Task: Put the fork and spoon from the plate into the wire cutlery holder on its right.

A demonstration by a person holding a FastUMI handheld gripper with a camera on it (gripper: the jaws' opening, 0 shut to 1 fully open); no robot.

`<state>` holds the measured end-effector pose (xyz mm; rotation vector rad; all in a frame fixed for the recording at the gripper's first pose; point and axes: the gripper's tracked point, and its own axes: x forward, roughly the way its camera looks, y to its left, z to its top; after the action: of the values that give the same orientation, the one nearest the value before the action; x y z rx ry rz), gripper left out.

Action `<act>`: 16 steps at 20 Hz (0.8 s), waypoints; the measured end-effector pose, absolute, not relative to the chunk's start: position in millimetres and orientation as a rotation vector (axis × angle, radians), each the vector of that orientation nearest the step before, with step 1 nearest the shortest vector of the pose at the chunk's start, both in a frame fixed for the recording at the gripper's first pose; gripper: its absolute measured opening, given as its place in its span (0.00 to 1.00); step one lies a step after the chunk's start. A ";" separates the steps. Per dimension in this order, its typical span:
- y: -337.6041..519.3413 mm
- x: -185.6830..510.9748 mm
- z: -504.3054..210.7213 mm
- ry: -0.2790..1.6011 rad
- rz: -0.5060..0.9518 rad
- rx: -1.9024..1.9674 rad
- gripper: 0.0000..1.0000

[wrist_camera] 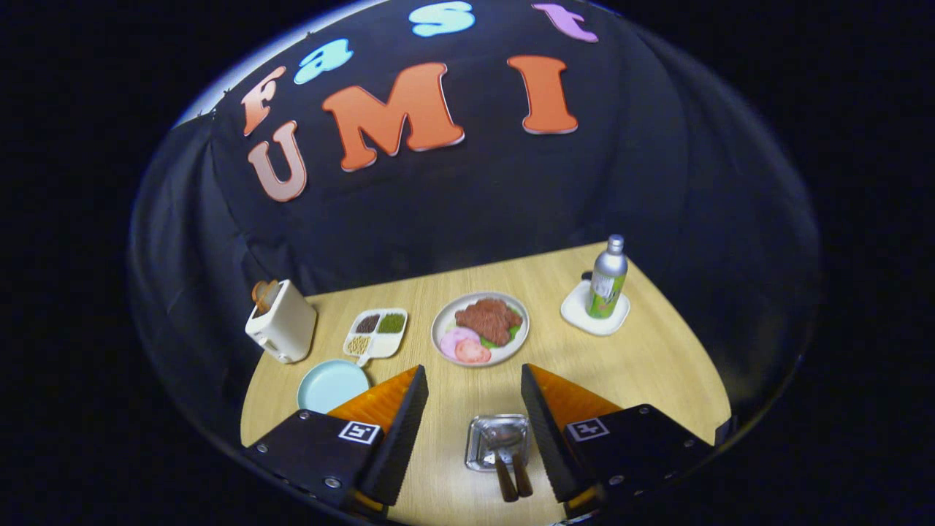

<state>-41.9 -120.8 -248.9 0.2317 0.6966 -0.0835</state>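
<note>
Between the spread fingers of the hand-held gripper point(467, 416), which holds nothing, a small shiny square dish point(497, 440) sits on the tabletop point(657, 365) with two brown-handled utensils point(511, 475) lying in it, apparently the fork and spoon. Both seem yet to be moved; I cannot make out a wire cutlery holder. Beyond lie a blue plate point(332, 385), a food plate point(480, 328), a toaster point(281, 323) and a bottle point(608, 279).

Bright lit table point(657, 365), dark surroundings, fisheye bending edges, sharp.
</note>
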 end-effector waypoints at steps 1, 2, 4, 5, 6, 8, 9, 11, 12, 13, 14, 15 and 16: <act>-125.9 -33.9 -234.3 0.634 -0.105 0.225 0.80; -128.7 -25.8 -218.0 0.571 -0.119 0.224 0.80; -138.4 -16.6 -182.7 0.450 -0.149 0.212 0.83; -146.1 -12.6 -164.5 0.389 -0.163 0.192 0.84; -151.9 -8.3 -145.6 0.321 -0.182 0.166 0.86; -158.5 -2.4 -114.1 0.214 -0.212 0.122 0.88; -158.9 -2.0 -97.2 0.162 -0.221 0.101 0.87; -151.8 -2.5 -69.5 0.089 -0.215 0.064 0.87; -147.9 -3.8 -55.7 0.057 -0.206 0.048 0.87; -143.2 -4.1 -44.1 0.029 -0.196 0.035 0.88; -137.9 -3.5 -31.1 -0.004 -0.176 0.031 0.89; -131.3 -4.7 -19.7 -0.030 -0.157 0.028 0.92; -125.0 -5.7 -10.5 -0.063 -0.145 0.023 0.94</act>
<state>-5.7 -125.0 -10.5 0.0231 -0.0625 -0.1450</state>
